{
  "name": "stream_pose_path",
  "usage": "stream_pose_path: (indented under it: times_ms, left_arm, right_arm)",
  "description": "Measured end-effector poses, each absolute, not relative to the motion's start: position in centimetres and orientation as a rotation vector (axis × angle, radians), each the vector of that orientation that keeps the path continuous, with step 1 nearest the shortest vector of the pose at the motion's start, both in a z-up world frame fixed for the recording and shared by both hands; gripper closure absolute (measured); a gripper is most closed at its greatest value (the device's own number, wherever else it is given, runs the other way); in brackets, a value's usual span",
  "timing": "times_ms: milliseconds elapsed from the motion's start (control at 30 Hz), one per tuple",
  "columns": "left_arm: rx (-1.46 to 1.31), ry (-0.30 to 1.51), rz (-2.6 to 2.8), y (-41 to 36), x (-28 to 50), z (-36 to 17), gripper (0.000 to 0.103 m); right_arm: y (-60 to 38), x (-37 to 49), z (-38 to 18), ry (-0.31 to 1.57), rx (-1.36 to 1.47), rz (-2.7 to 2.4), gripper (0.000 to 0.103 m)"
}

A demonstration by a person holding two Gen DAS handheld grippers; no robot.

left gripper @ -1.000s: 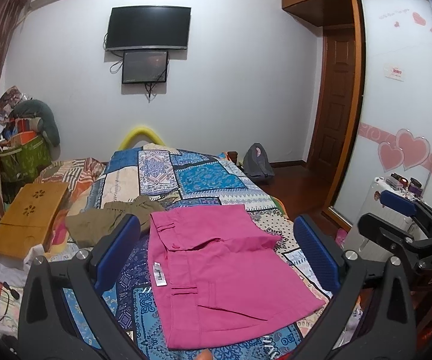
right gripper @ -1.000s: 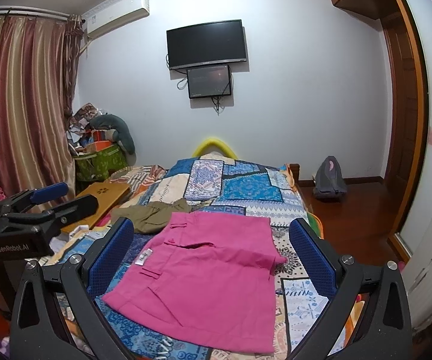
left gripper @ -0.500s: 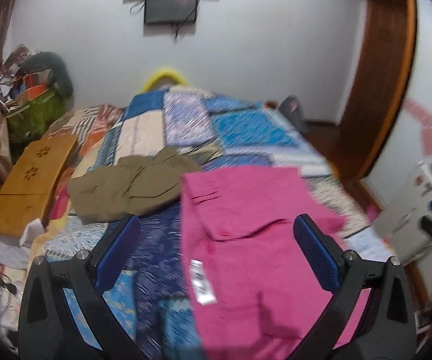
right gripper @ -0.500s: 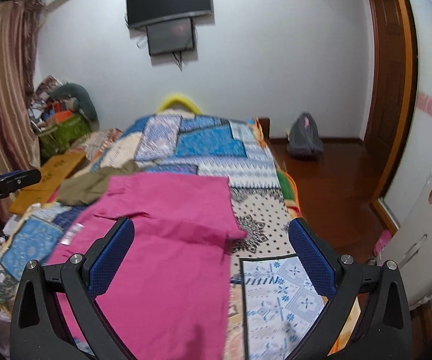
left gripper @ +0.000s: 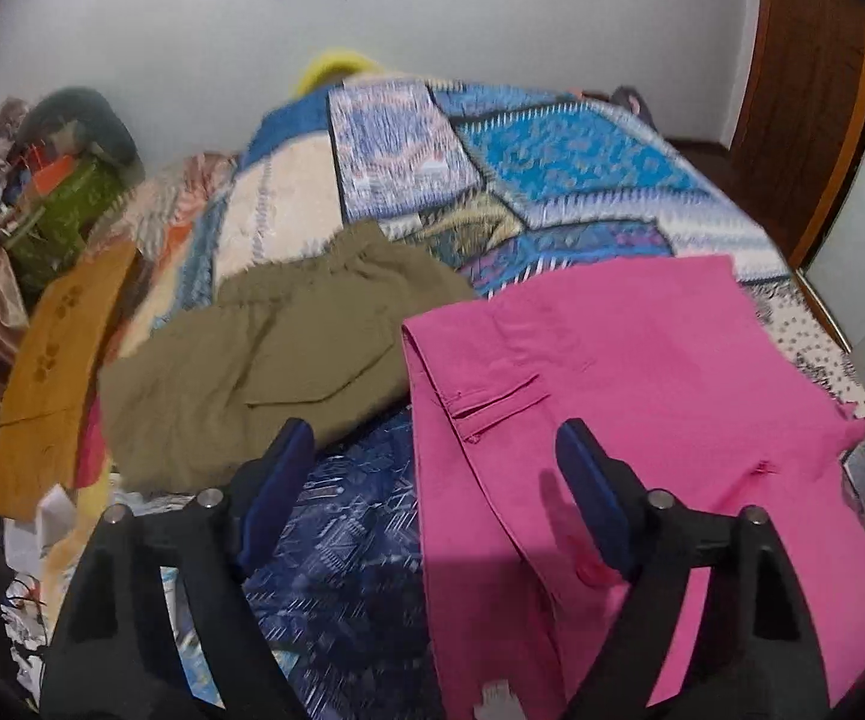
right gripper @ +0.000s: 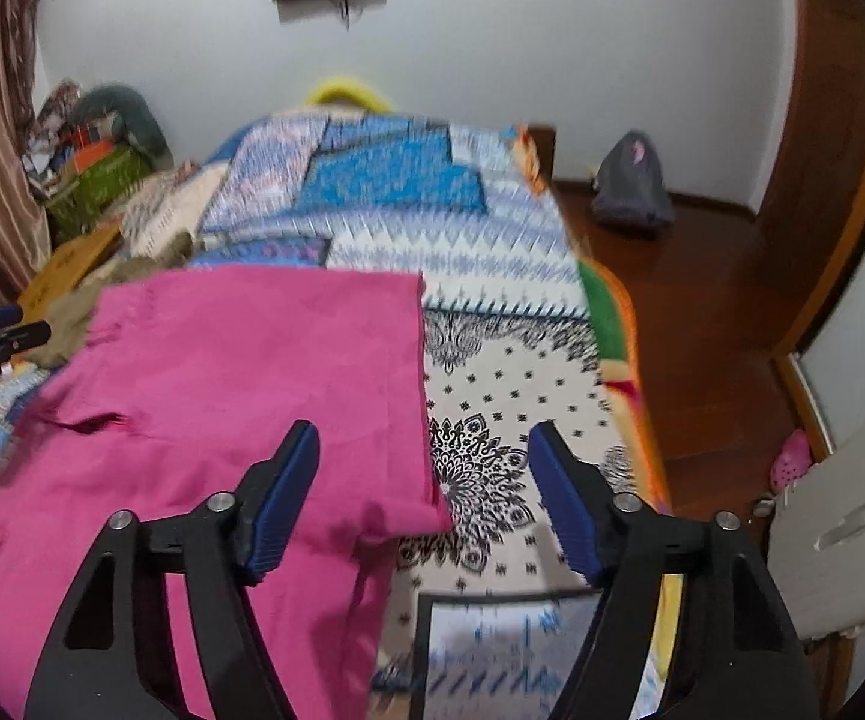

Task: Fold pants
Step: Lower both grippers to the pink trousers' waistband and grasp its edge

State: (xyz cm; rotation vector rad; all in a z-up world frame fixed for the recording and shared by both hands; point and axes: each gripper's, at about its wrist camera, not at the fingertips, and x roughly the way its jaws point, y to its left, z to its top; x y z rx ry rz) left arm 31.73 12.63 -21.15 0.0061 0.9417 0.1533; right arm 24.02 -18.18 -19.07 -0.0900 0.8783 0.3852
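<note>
Item, far left on your side: a wooden tray (left gripper: pixel 54 372) at the bed's edge, not part of the job. Item, next along: olive pants (left gripper: pixel 264 348), crumpled on the quilt (left gripper: pixel 552 162), just beside the pink ones and touching or nearly touching them at the waistband corner. Item: your left gripper (left gripper: pixel 432 474), jaws spread wide, holding nothing, hovering over the quilt with the pink pants' waistband edge running between its fingers. Item, the task piece: pink pants (left gripper: pixel 642 378), lying flat on the near half of the bed, waistband toward your left, legs trailing off to your right; the long axis runs across you, left to right. Item: your right gripper (right gripper: pixel 423 468), jaws likewise spread and empty, poised above the far edge of the pink cloth, one finger over pink, the other over the black-and-white quilt patch. Item, far right: a grey bag (right gripper: pixel 630 189) on the floor, well apart. Judgement: each tool sits astride its own end of the garment, so the left is nearer the waistband and the right nearer the leg end; lower both onto those edges.
</note>
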Motion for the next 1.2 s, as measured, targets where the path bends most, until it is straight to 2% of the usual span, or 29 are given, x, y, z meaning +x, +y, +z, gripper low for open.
stream_pose_path:
  times_ms: [133,167,200,233,267,333,400,433,467,567,967,1033,1100,1167,1200]
  left_arm:
    - [-0.01,1.011,0.155,13.3,34.0,-24.0,0.02]
    - [-0.021,1.024,0.149,13.3,34.1,-24.5,0.026]
    - [-0.04,1.04,0.138,13.5,34.4,-25.0,0.04]
    - [-0.068,1.064,0.111,13.6,34.6,-25.6,0.048]
    - [-0.085,1.075,0.091,13.6,34.6,-25.8,0.056]
    - [-0.068,1.059,0.095,13.2,34.7,-25.9,0.058]
    - [-0.019,1.043,0.101,12.6,34.5,-25.8,0.065]
    - [0.009,1.033,0.114,12.2,34.4,-25.7,0.069]
    - [0.034,1.027,0.128,12.0,34.4,-25.6,0.077]
    - [0.082,1.014,0.148,11.7,34.3,-25.4,0.082]
    - [0.07,1.003,0.233,13.8,34.4,-25.4,0.082]
    - [0.065,1.01,0.247,13.9,34.6,-25.2,0.076]
    - [0.038,1.009,0.247,14.2,34.2,-24.5,0.07]
    - [0.015,0.989,0.237,14.4,33.2,-23.2,0.061]
    - [0.008,0.979,0.228,14.5,32.6,-22.6,0.056]
  right_arm:
    - [-17.3,26.9,-22.5,0.996,-0.09,0.433,0.04]
    - [-17.1,27.5,-23.3,1.03,-0.087,0.447,0.04]
    - [-16.9,27.6,-23.8,1.054,-0.083,0.462,0.04]
    - [-16.6,27.8,-24.4,1.075,-0.08,0.479,0.043]
    - [-16.4,27.9,-24.9,1.097,-0.078,0.501,0.048]
    - [-16.0,27.5,-25.1,1.099,-0.091,0.523,0.054]
    - [-15.7,27.1,-24.8,1.092,-0.095,0.549,0.071]
    - [-15.6,27.0,-24.6,1.089,-0.102,0.548,0.083]
    - [-15.3,26.9,-24.5,1.083,-0.116,0.548,0.089]
    - [-14.8,26.5,-24.4,1.047,-0.166,0.543,0.093]
    - [-13.5,28.8,-24.5,1.021,-0.212,0.452,0.094]
    - [-13.6,29.0,-24.1,1.036,-0.188,0.444,0.094]
    - [-13.7,28.9,-23.3,1.047,-0.184,0.429,0.088]
    - [-14.6,27.9,-21.9,1.027,-0.177,0.425,0.073]
    - [-15.1,27.3,-21.1,1.009,-0.174,0.423,0.069]
